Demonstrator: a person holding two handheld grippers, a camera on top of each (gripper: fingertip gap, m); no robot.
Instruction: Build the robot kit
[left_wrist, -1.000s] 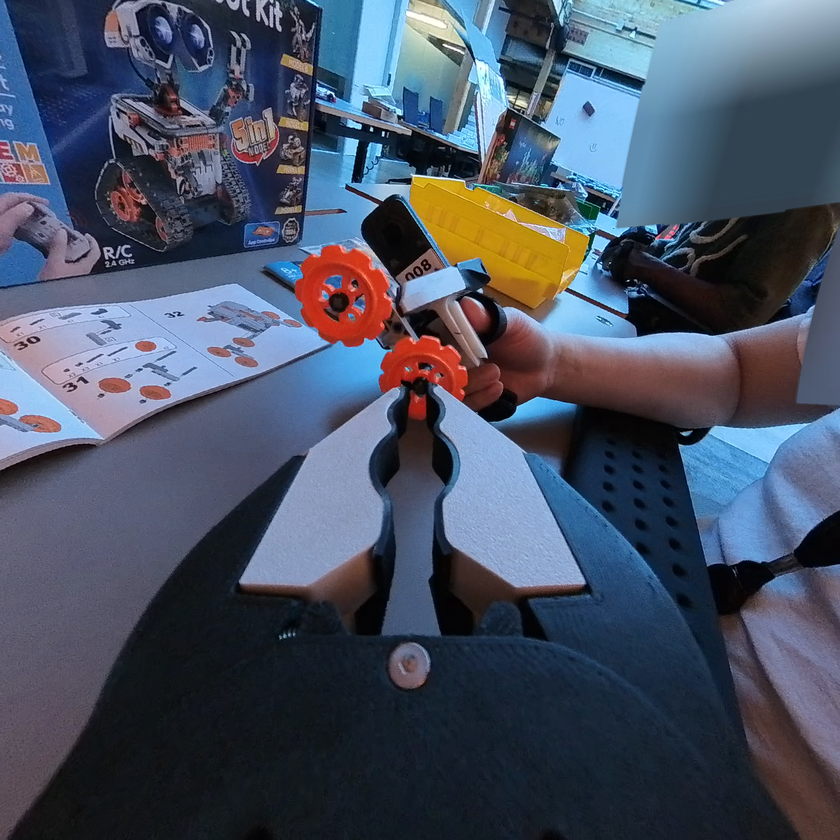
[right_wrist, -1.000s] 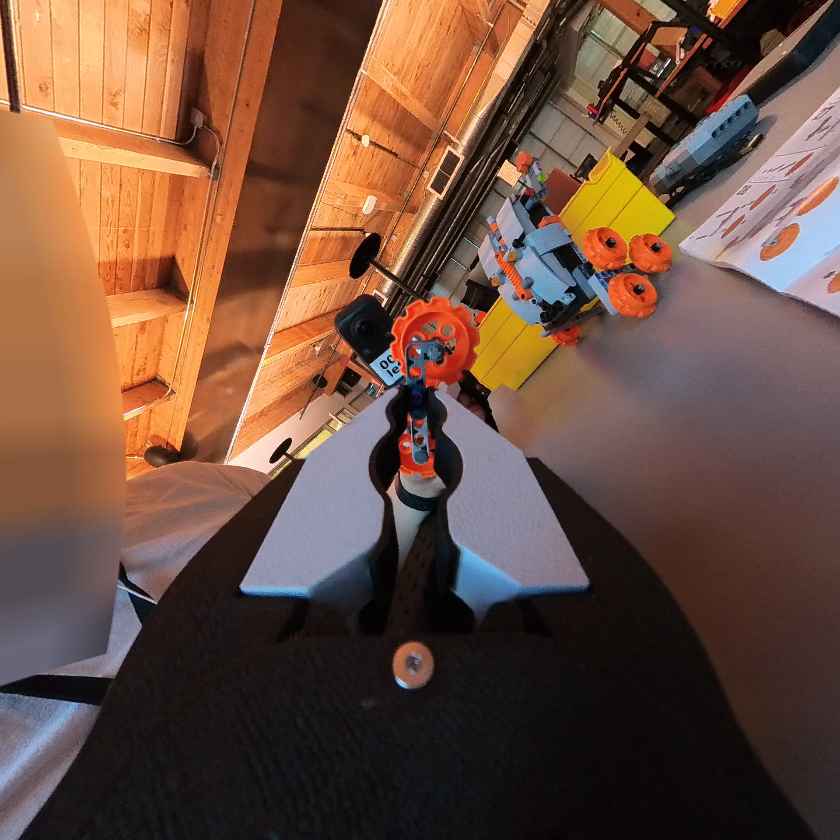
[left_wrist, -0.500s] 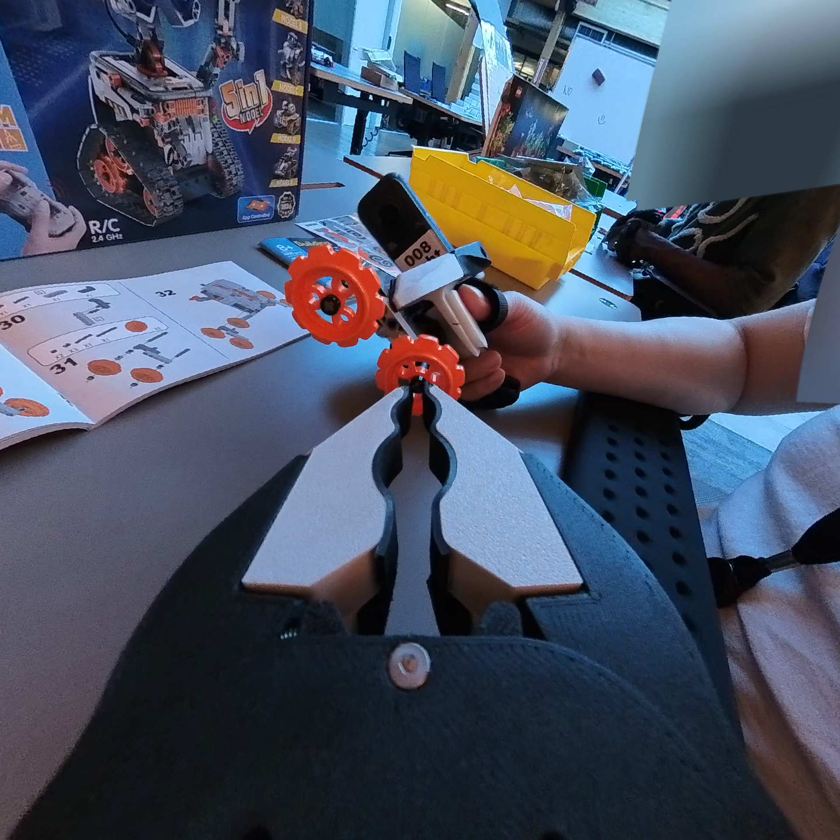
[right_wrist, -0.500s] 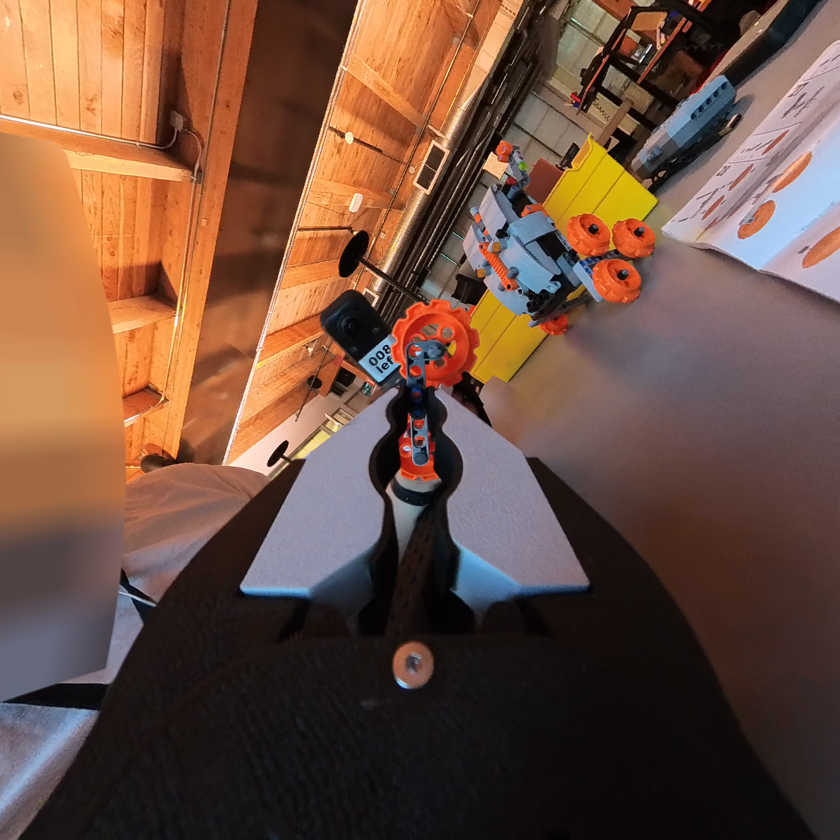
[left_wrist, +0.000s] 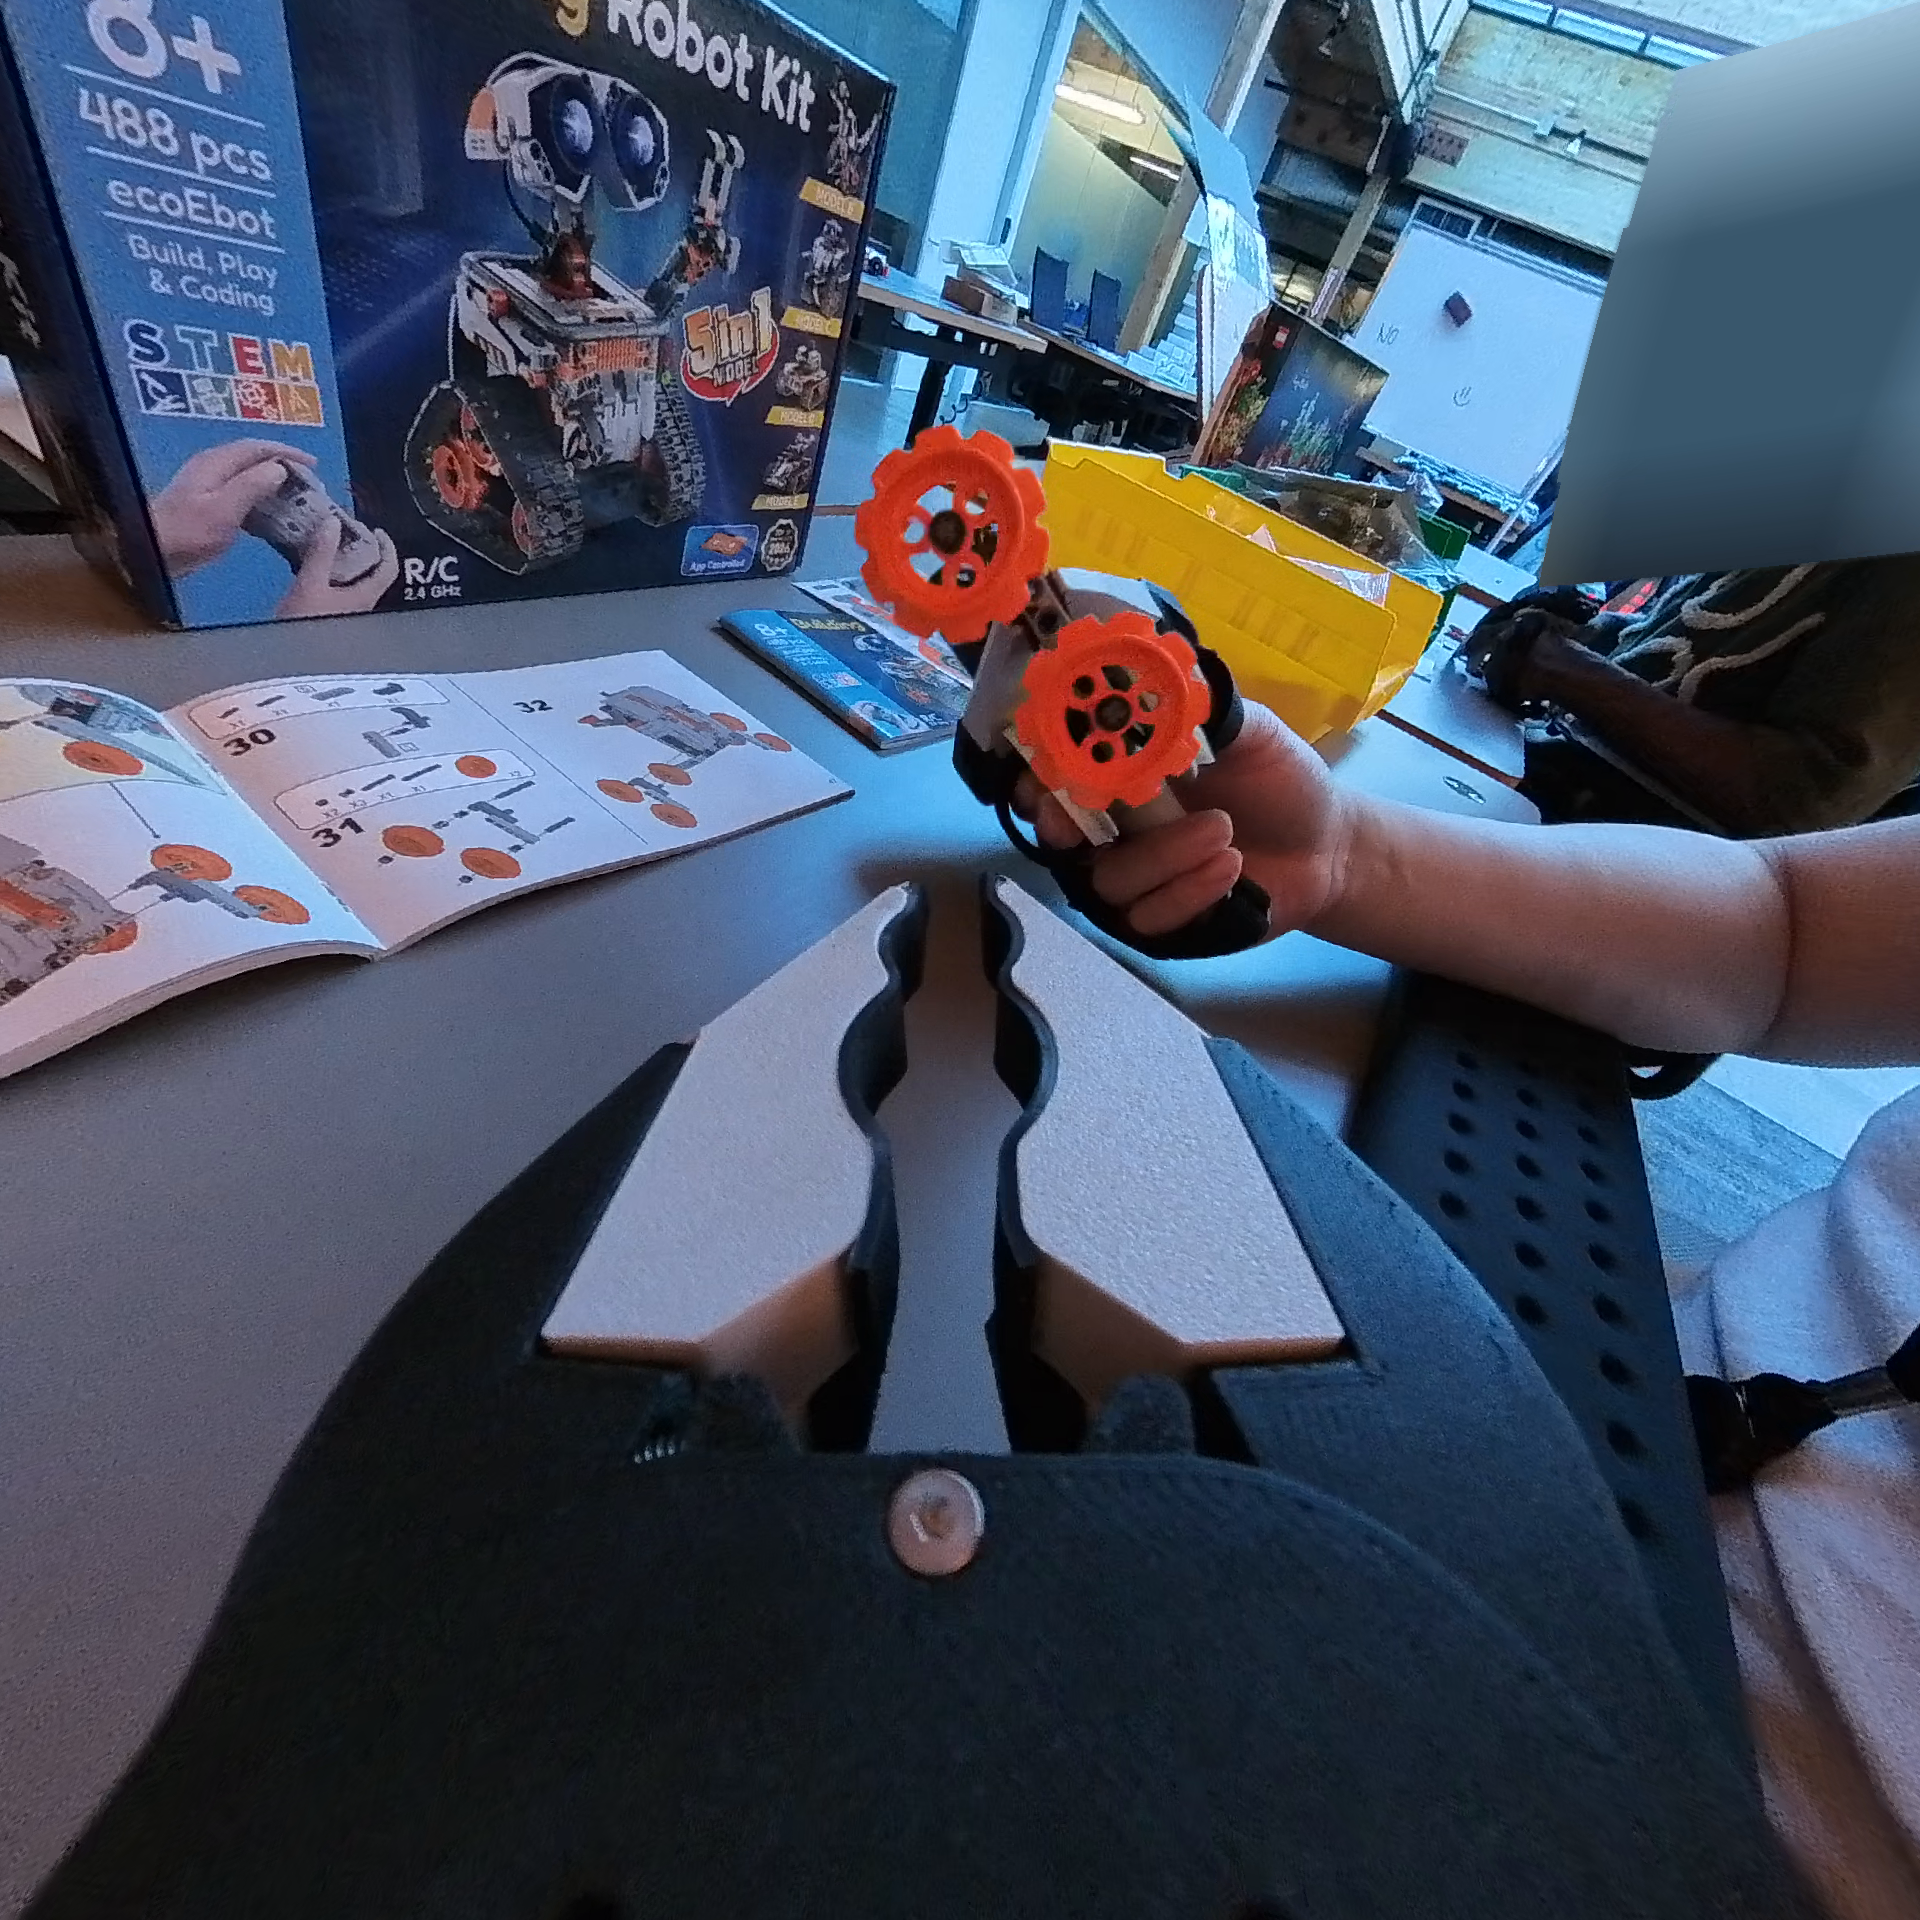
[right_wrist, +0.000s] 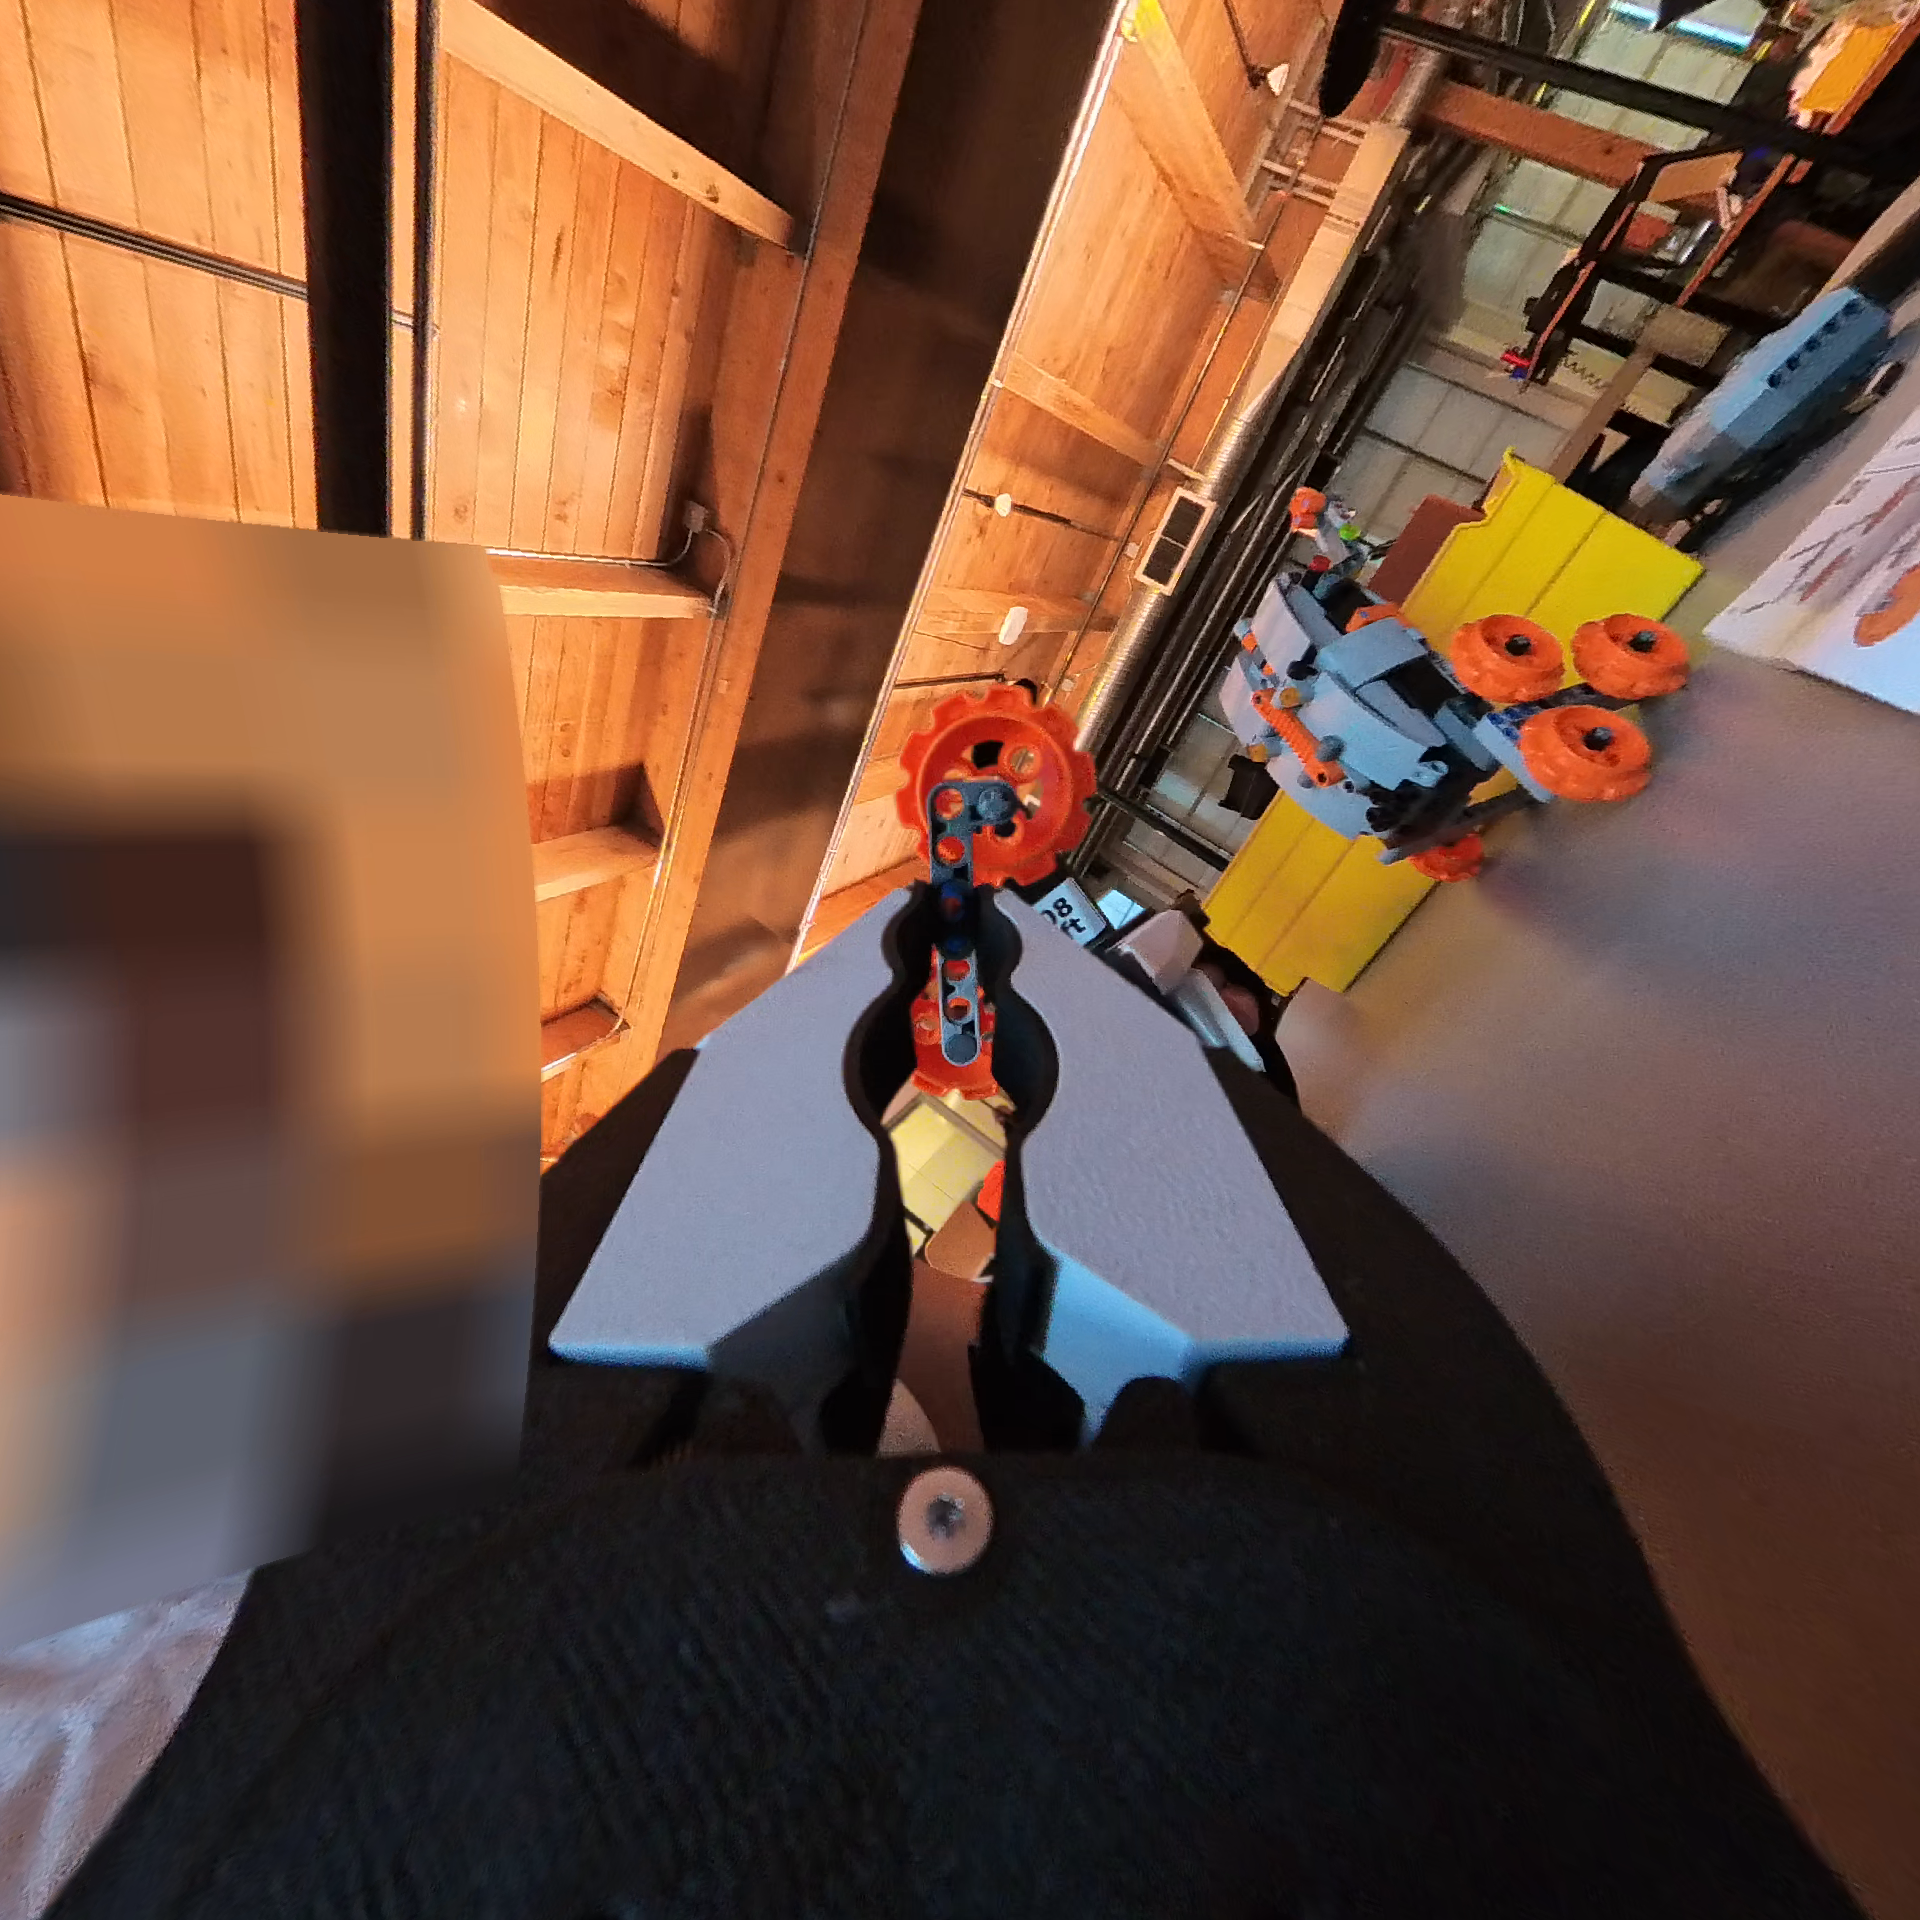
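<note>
A small assembly of two orange toothed wheels (left_wrist: 1112, 712) on a grey holed beam (right_wrist: 951, 935) is held in the air above the grey table (left_wrist: 312, 1195). My right gripper (right_wrist: 956, 904) is shut on the beam. One wheel (right_wrist: 997, 784) sticks out past its tips and the other sits between its fingers. In the left wrist view the right gripper (left_wrist: 1039, 644) shows in a person's hand (left_wrist: 1195, 842), both wheels facing the camera. My left gripper (left_wrist: 951, 894) is slightly open and empty, just below and short of the assembly.
A blue toy robot box (left_wrist: 468, 312) stands at the back left. An open instruction booklet (left_wrist: 416, 800) and a small leaflet (left_wrist: 852, 665) lie on the table. A yellow bin (left_wrist: 1226, 582) is behind. A partly built grey robot model (right_wrist: 1382, 727) with orange wheels stands by the bin. About 8 cm separates my left fingertips from my right. Between my left fingertips and the partly built grey robot model (right_wrist: 1382, 727) there is roughly 20 cm.
My left gripper let go of the lower orange wheel, opened a little and drew back. The right gripper kept the assembly and turned it so both wheels face the left camera.
</note>
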